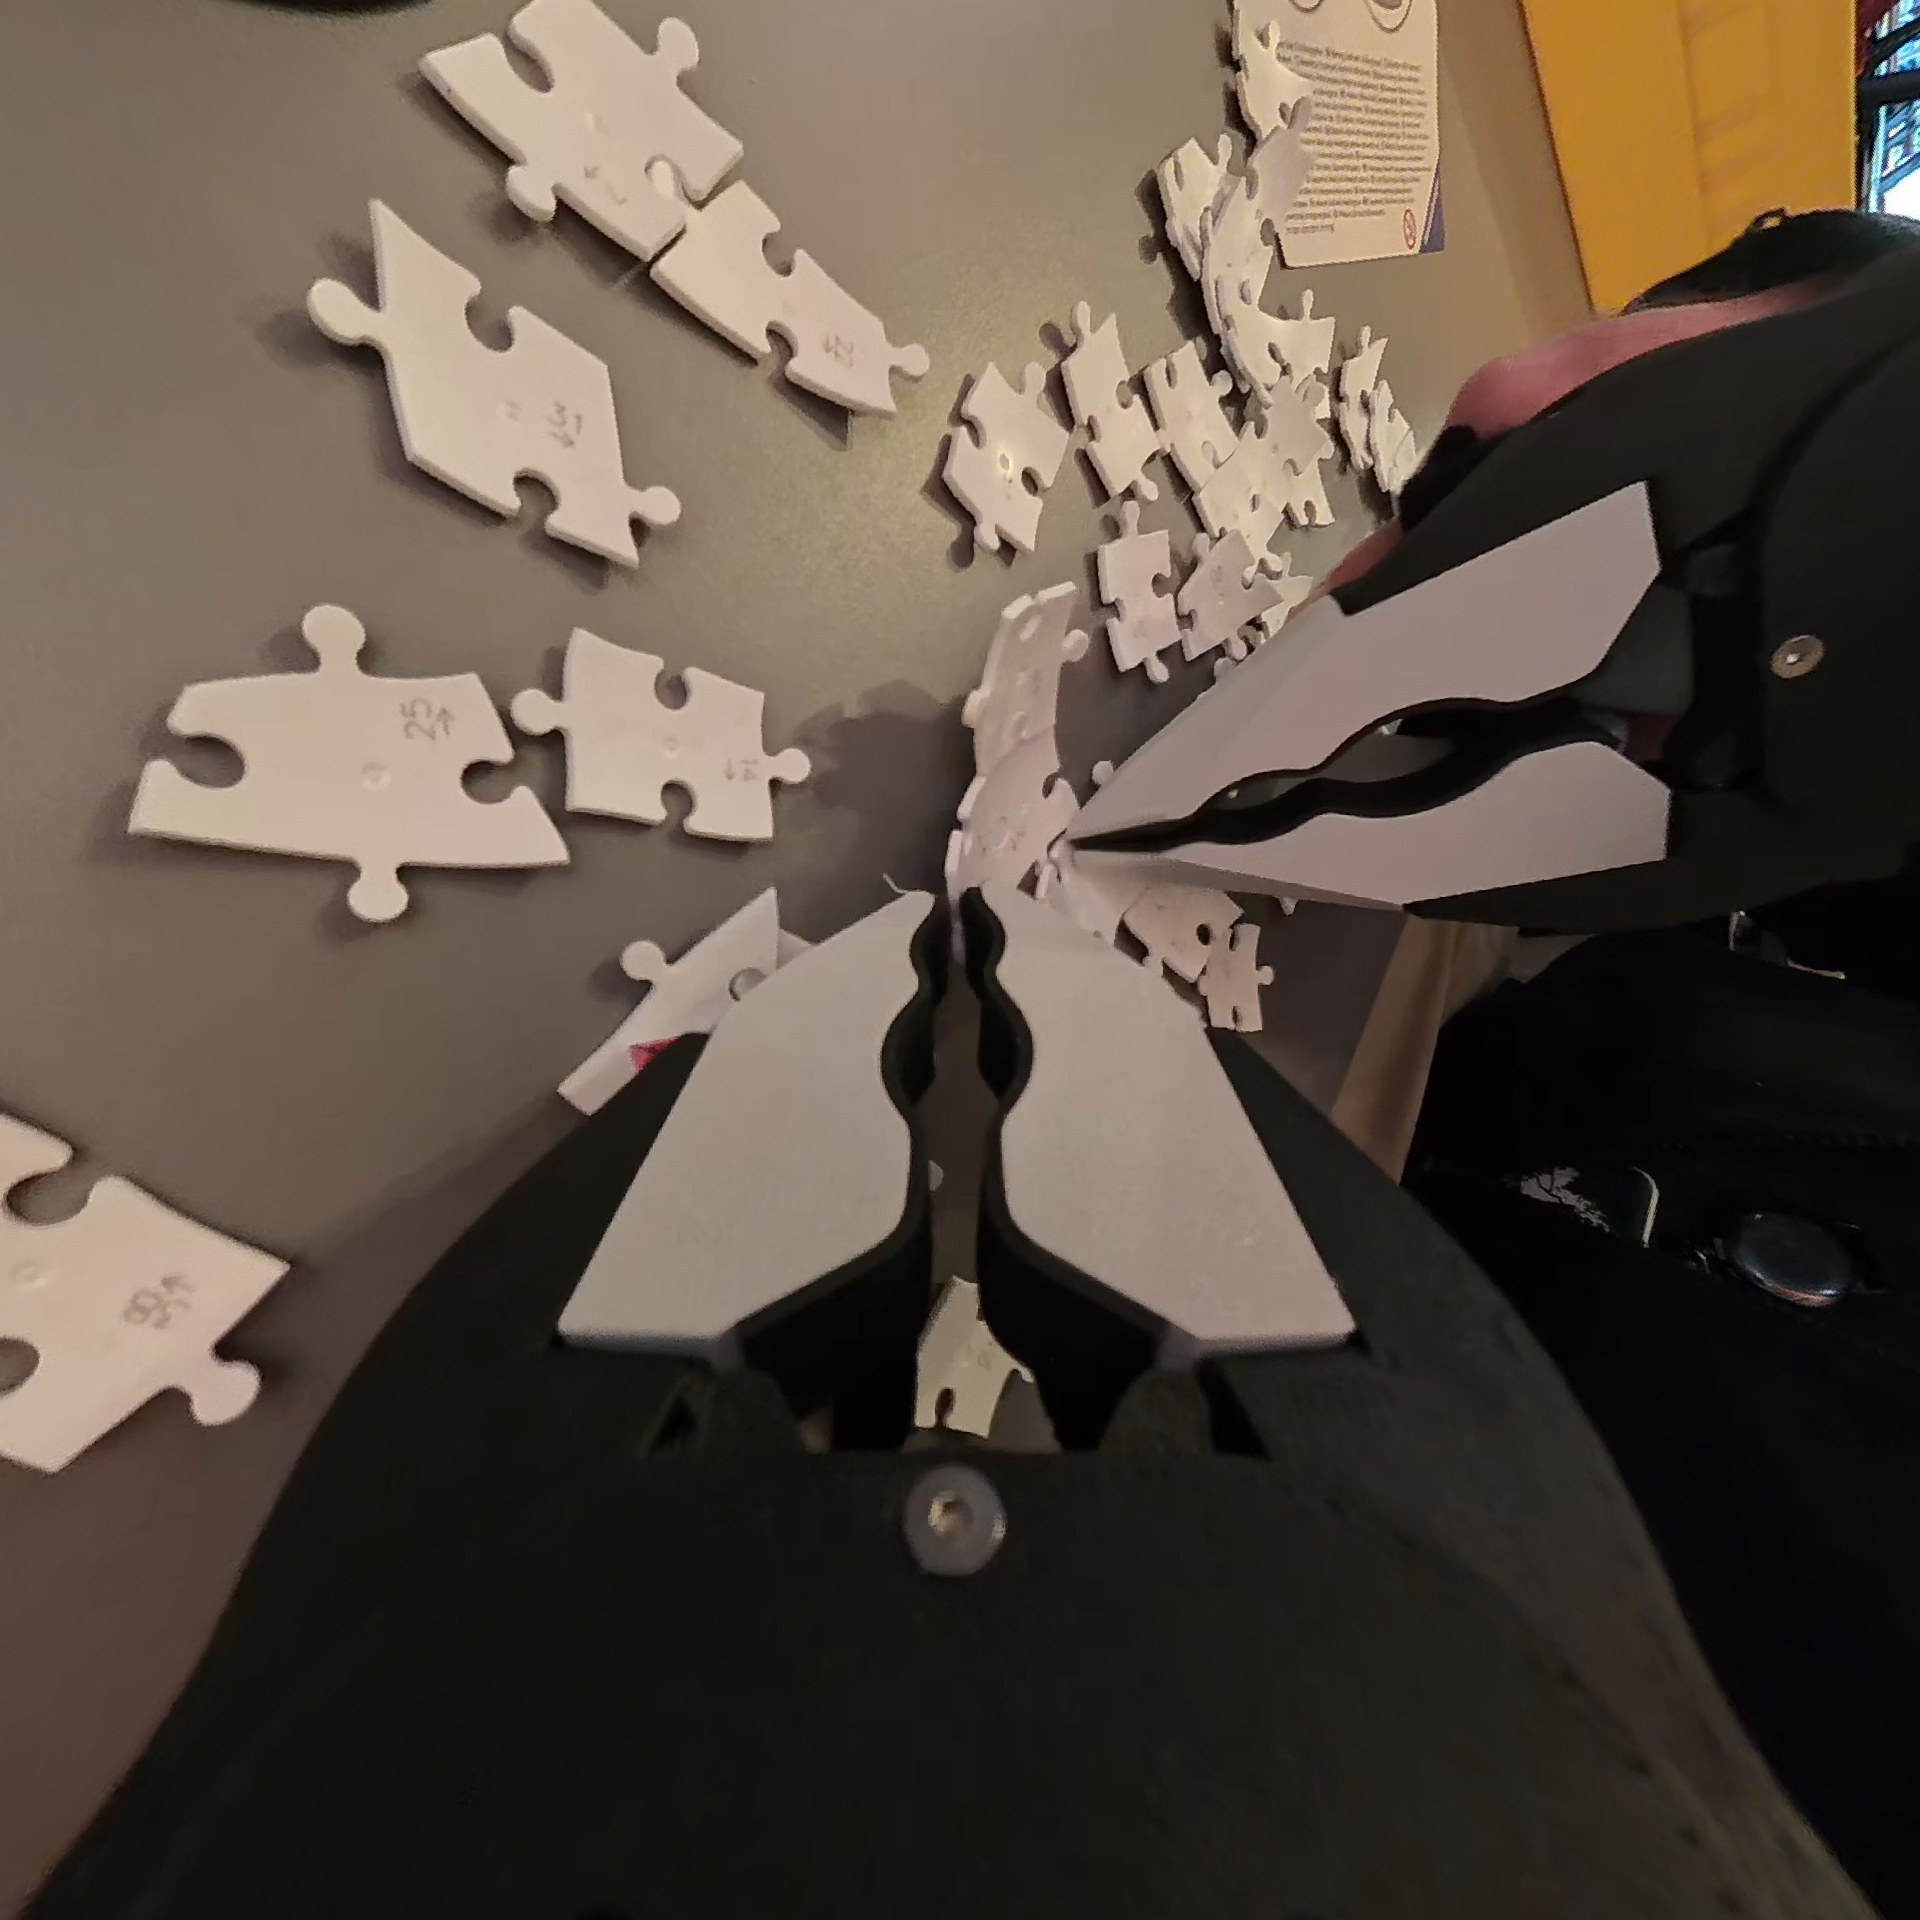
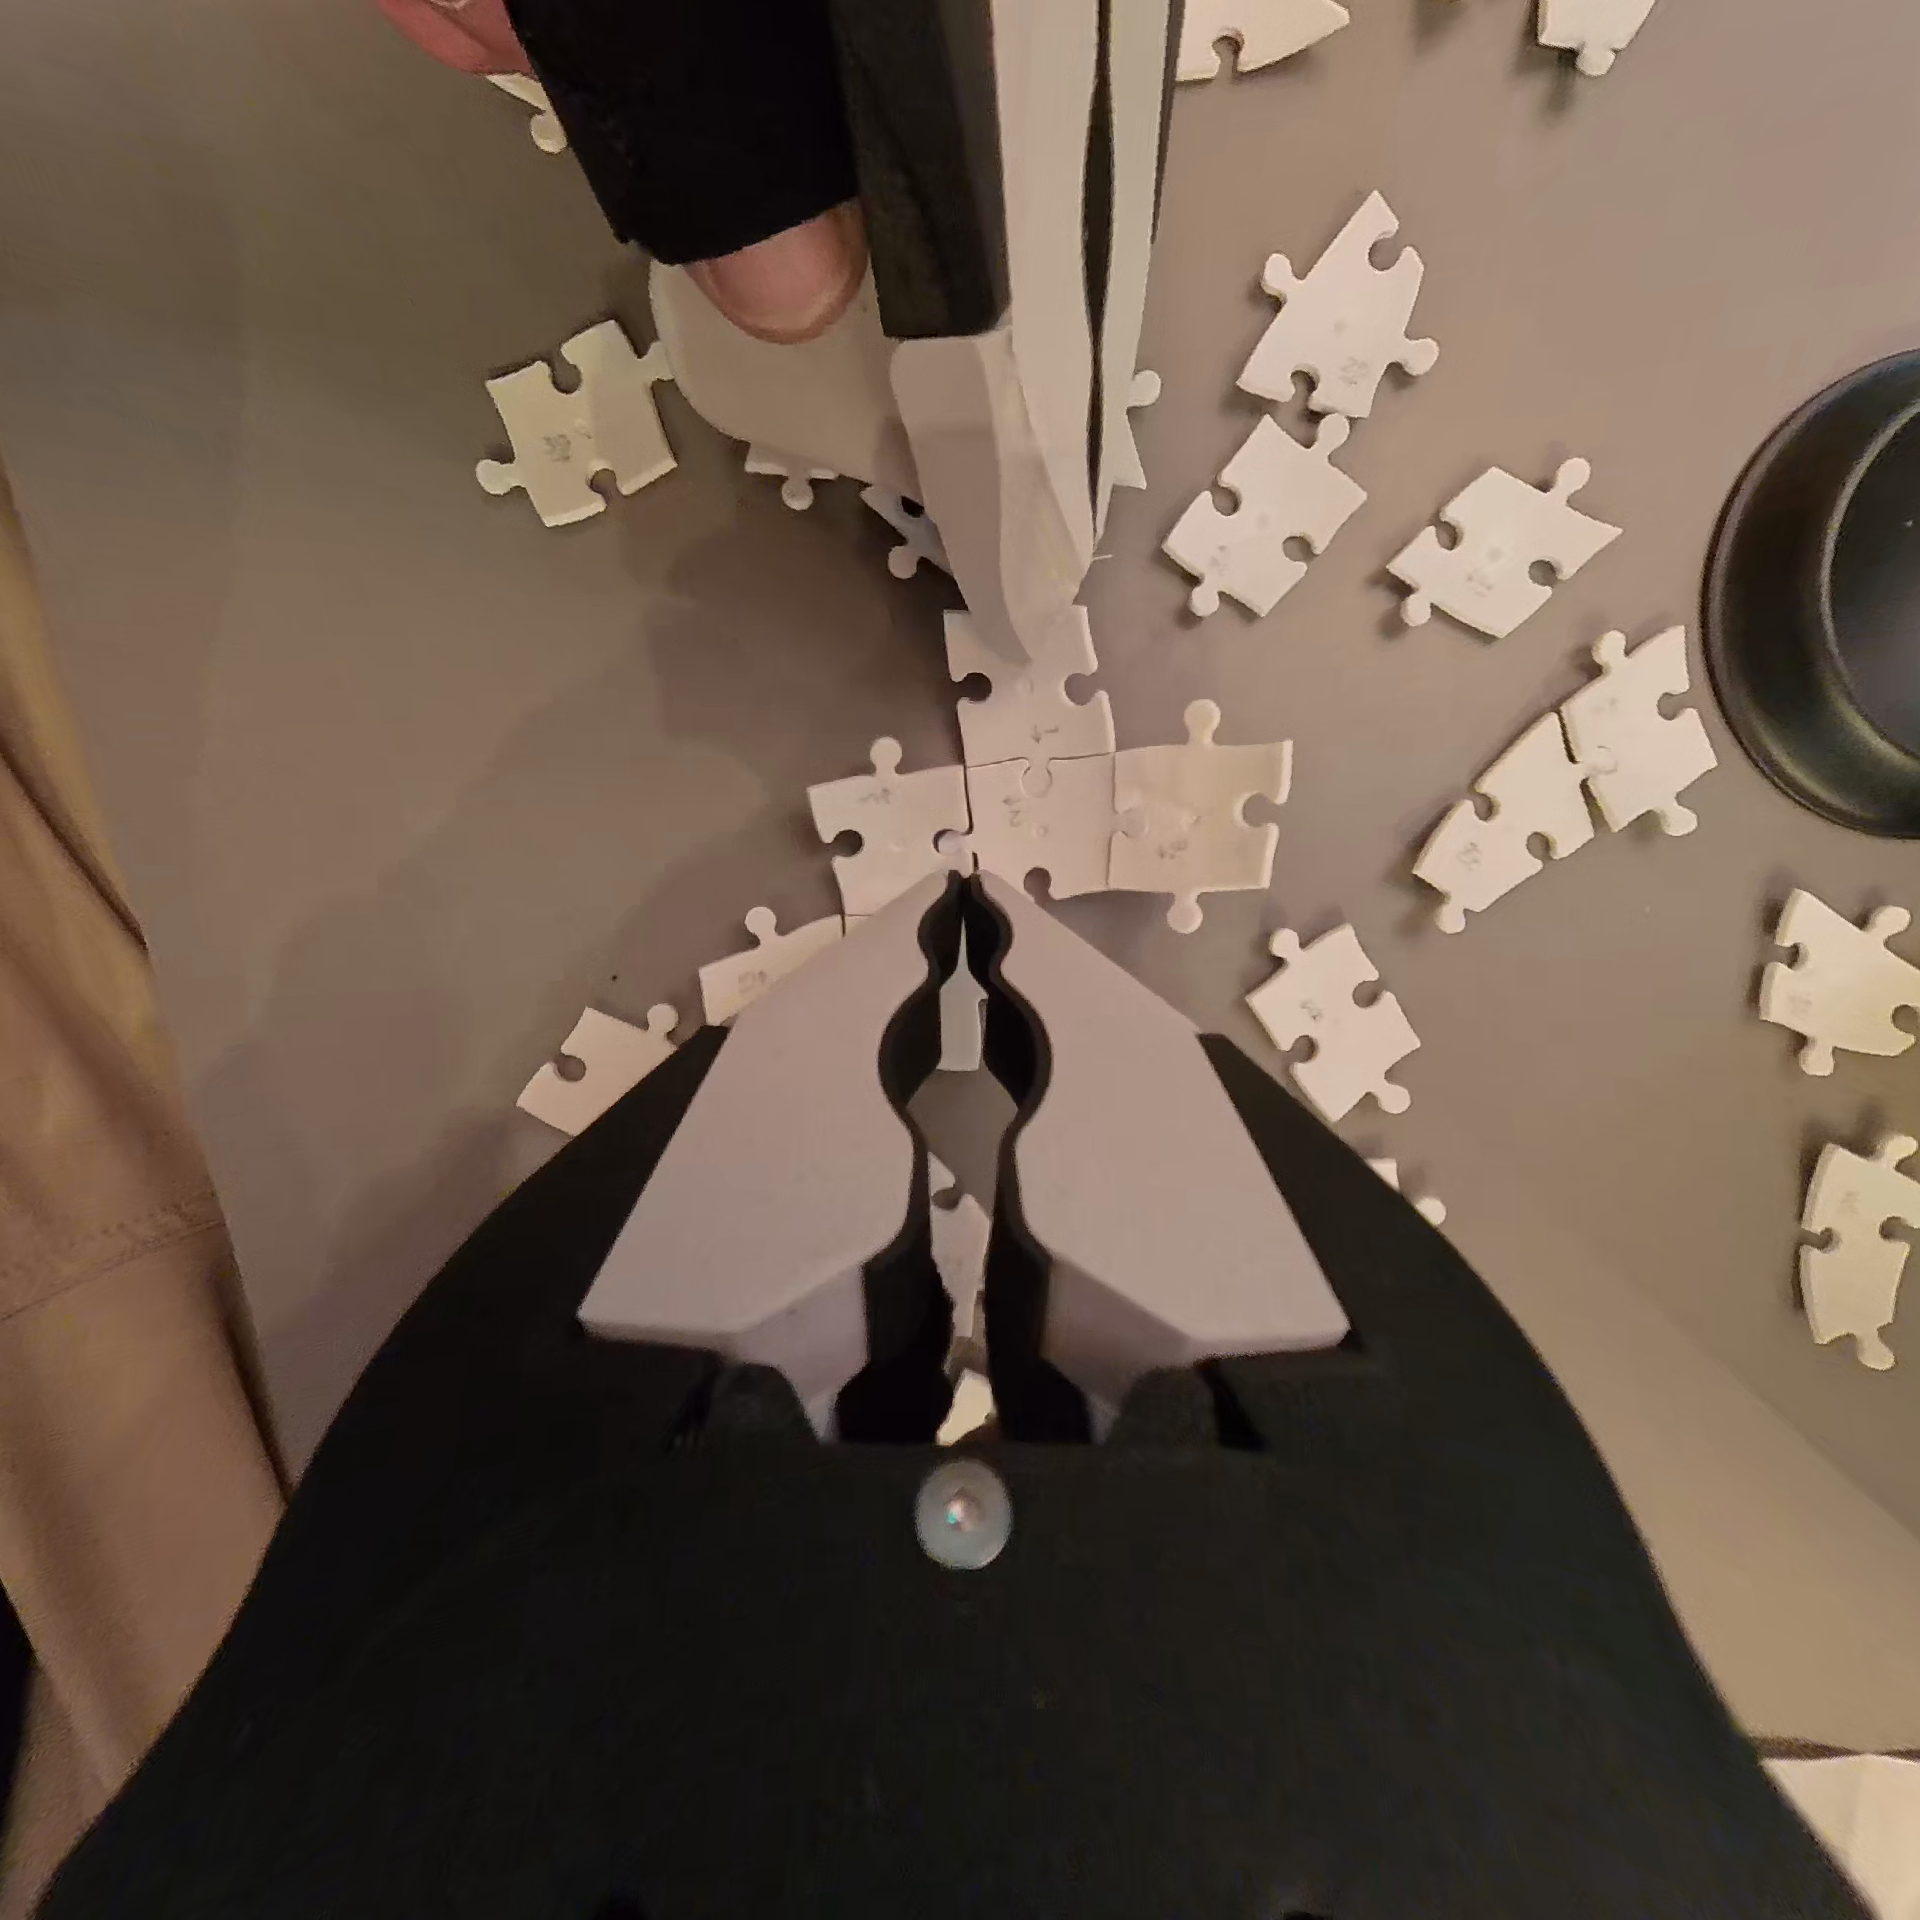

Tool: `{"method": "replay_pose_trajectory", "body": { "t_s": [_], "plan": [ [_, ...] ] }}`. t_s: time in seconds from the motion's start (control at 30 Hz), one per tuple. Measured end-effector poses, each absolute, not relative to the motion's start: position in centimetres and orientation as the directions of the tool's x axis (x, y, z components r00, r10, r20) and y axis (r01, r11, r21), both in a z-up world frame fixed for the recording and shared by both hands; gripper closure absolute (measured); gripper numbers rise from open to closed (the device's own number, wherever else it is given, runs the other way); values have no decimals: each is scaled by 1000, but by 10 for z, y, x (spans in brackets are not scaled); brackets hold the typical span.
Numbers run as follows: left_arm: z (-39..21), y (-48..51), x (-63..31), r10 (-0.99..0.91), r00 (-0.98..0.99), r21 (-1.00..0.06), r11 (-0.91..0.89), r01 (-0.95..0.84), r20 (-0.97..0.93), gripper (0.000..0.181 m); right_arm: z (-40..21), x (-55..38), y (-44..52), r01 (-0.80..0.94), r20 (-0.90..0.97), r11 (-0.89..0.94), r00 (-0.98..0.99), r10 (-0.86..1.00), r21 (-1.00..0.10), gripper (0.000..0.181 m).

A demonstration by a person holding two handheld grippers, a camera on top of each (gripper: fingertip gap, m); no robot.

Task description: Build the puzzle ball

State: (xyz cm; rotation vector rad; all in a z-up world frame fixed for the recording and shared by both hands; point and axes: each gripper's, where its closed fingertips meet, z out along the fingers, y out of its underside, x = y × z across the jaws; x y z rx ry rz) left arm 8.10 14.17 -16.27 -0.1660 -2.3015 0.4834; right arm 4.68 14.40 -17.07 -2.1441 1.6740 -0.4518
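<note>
A small curved patch of joined white puzzle pieces (image 2: 1039, 810) hangs a little above the grey table (image 2: 312, 520), held between both grippers. My right gripper (image 2: 961, 883) is shut on its near edge. My left gripper (image 2: 1049, 623) comes in from the top of the right wrist view and is shut on the patch's far piece. In the left wrist view the patch (image 1: 1013, 769) stands edge-on just beyond my left gripper (image 1: 951, 904), and my right gripper (image 1: 1070, 840) meets it from the right. Loose numbered white pieces (image 1: 332, 769) lie around, also in the right wrist view (image 2: 1268, 520).
A black round dish (image 2: 1829, 592) stands at the right. A pile of small pieces (image 1: 1195, 447) and a printed leaflet (image 1: 1361, 135) lie at the far side. A person's beige clothing (image 2: 83, 1039) borders the table's left edge. A thumb (image 2: 790, 281) shows on the left gripper's handle. Spacing between my two grippers at the tips: around 4 cm.
</note>
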Motion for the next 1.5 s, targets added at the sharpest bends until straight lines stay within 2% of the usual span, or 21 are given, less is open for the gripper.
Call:
{"method": "replay_pose_trajectory", "body": {
  "t_s": [0.53, 1.1, 1.4, 1.5],
  "plan": [
    [-161, 143, 79, 262, -705, -396, 918, -29, 659, 179, -171, 48, 145, -859, 116, -304, 282, -952, -412, 181],
    [-161, 143, 79, 260, -710, -397, 918, -29, 655, 179, -172, 52, 147, -848, 92, -264, 250, -964, -460, 181],
    [-161, 144, 79, 254, -711, -396, 917, -38, 656, 179, -172, 52, 146, -842, 205, -325, 260, -944, -429, 181],
    [-161, 144, 79, 253, -709, -397, 917, -41, 658, 179, -171, 52, 147, -841, 174, -296, 242, -955, -453, 181]
  ]
}}
